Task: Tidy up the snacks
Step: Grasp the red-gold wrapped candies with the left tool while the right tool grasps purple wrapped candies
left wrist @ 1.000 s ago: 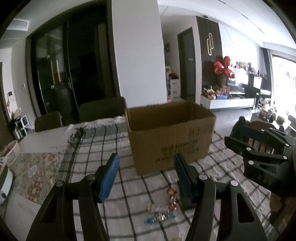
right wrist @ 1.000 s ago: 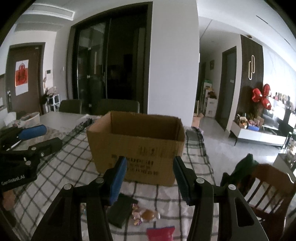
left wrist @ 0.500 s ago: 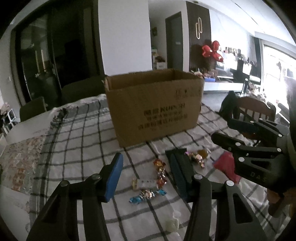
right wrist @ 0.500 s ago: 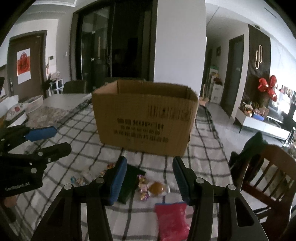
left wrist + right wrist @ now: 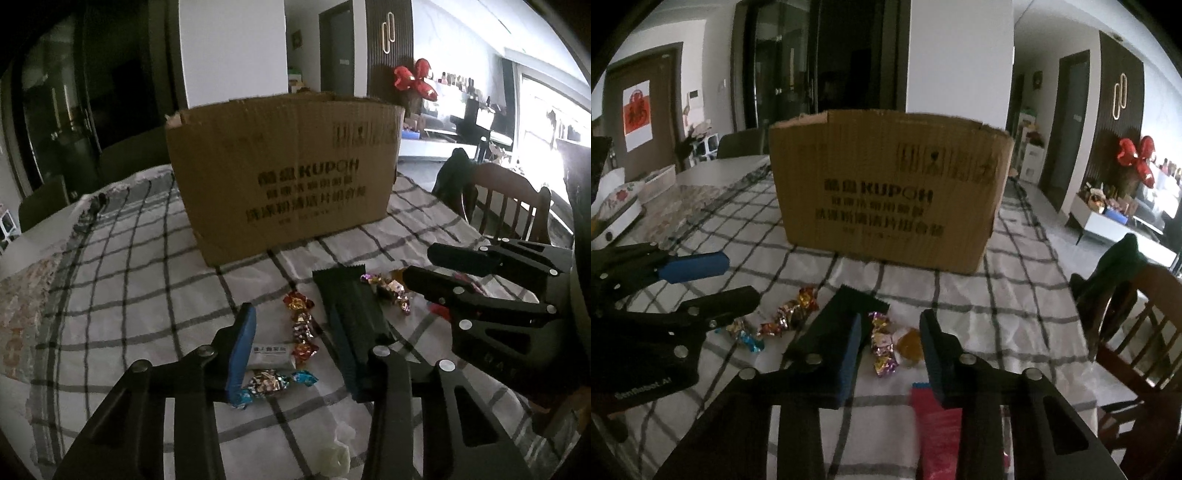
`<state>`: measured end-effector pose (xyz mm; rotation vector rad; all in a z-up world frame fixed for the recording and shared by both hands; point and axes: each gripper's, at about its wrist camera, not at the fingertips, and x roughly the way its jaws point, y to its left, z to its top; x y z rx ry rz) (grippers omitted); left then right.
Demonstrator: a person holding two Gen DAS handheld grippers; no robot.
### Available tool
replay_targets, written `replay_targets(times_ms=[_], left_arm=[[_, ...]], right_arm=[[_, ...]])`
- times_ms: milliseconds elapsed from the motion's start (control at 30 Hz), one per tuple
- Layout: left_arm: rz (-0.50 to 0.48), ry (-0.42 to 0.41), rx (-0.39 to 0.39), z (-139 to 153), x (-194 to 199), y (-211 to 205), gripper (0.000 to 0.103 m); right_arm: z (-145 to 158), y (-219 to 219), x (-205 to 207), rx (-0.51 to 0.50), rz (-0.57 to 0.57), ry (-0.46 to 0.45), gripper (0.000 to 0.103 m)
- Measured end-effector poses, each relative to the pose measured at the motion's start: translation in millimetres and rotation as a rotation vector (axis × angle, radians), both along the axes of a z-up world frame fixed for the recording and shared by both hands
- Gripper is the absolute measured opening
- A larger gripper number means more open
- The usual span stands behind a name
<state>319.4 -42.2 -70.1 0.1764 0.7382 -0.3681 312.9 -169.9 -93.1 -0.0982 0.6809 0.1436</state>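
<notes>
A brown cardboard box (image 5: 284,170) stands on the checked tablecloth, also in the right wrist view (image 5: 890,192). In front of it lie several foil-wrapped candies (image 5: 301,328), a white wrapped bar (image 5: 269,355), a dark packet (image 5: 351,310) and a red packet (image 5: 938,432). My left gripper (image 5: 291,354) is open and low over the white bar and candies. My right gripper (image 5: 890,350) is open, low over purple-foil candies (image 5: 882,343) and an amber sweet (image 5: 910,343). Both hold nothing.
A wooden chair (image 5: 1137,332) with a dark garment stands at the table's right edge. A white crumpled wrapper (image 5: 334,459) lies near the front. A floral mat (image 5: 679,203) and white items sit at the left. Dark chairs stand behind the table.
Both grippers have dropped lower and moved forward toward the snacks and box. The box looks larger. Both stay open and empty.
</notes>
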Motion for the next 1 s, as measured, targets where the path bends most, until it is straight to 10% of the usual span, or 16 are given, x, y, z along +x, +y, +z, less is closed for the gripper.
replay_targets(times_ms=[1000], left_arm=[[0.016, 0.165, -0.078, -39, 34, -4, 0.022]], right_arm=[[-32, 1, 23, 0.041, 0.015, 0.120, 0.018]])
